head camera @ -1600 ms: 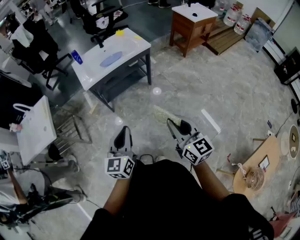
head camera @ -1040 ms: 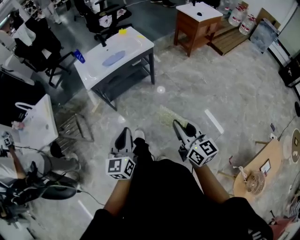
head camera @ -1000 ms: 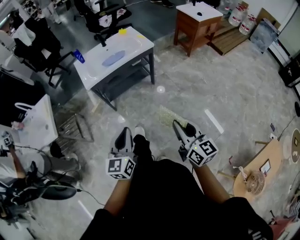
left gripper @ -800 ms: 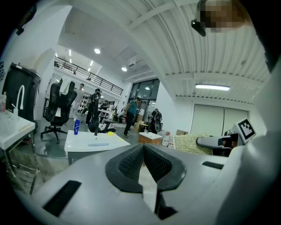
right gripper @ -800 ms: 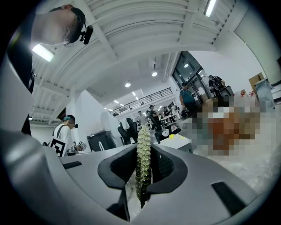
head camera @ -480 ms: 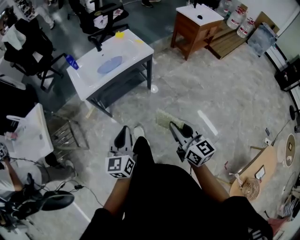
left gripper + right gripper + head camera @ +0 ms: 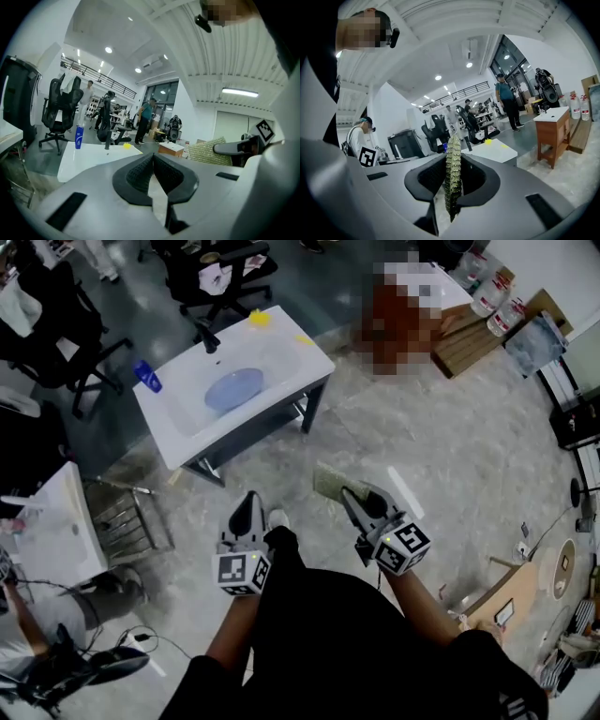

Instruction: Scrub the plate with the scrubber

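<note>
Right gripper pinches a flat, knobbly green-gold scrubber; left gripper closed, empty. Round blue plate lies well ahead in white sink.

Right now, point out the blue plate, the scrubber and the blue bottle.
blue plate (image 7: 234, 388), head view, centre of its face.
scrubber (image 7: 453, 150), right gripper view, its upper edge.
blue bottle (image 7: 148, 377), head view, its body.
</note>
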Demonstrator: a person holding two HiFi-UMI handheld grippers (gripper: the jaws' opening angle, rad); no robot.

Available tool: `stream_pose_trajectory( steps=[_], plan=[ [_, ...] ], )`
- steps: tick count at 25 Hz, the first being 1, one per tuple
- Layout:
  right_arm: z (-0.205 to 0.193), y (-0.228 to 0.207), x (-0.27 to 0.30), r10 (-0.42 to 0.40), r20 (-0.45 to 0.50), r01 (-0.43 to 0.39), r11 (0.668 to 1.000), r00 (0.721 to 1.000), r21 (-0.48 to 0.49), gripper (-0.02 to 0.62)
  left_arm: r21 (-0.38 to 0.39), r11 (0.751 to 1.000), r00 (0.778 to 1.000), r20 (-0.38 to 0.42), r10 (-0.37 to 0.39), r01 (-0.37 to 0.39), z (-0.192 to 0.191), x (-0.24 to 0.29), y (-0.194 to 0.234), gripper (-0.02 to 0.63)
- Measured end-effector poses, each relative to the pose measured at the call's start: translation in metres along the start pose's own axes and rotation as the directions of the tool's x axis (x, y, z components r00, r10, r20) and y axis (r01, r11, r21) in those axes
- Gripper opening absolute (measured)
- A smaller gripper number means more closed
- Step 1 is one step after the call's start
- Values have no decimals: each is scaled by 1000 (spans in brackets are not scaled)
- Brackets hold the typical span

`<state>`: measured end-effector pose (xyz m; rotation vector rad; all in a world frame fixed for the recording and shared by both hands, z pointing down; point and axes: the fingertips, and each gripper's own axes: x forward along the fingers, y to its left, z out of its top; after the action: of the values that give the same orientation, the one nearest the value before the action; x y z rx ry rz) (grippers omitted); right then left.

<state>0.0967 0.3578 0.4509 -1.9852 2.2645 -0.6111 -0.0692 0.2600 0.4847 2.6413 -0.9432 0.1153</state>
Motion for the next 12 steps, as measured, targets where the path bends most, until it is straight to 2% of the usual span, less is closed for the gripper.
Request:
stream_pose_trajectory(
  steps=[3,8,12],
  plan=[
    [11,-4,45,24,-46,-25,1000,999,-18,63,-19,999,1000,4,29,-29,14,24,36,5],
    [32,-9,109,52,-76,-54,998,996,-27,63,115,992,997,65,35,-42,53,52,70,5],
    [44,-16,148,58,-82,-59,998,995,-4,63,61,997,996,75,51,-55,64,72,96,5]
  ],
)
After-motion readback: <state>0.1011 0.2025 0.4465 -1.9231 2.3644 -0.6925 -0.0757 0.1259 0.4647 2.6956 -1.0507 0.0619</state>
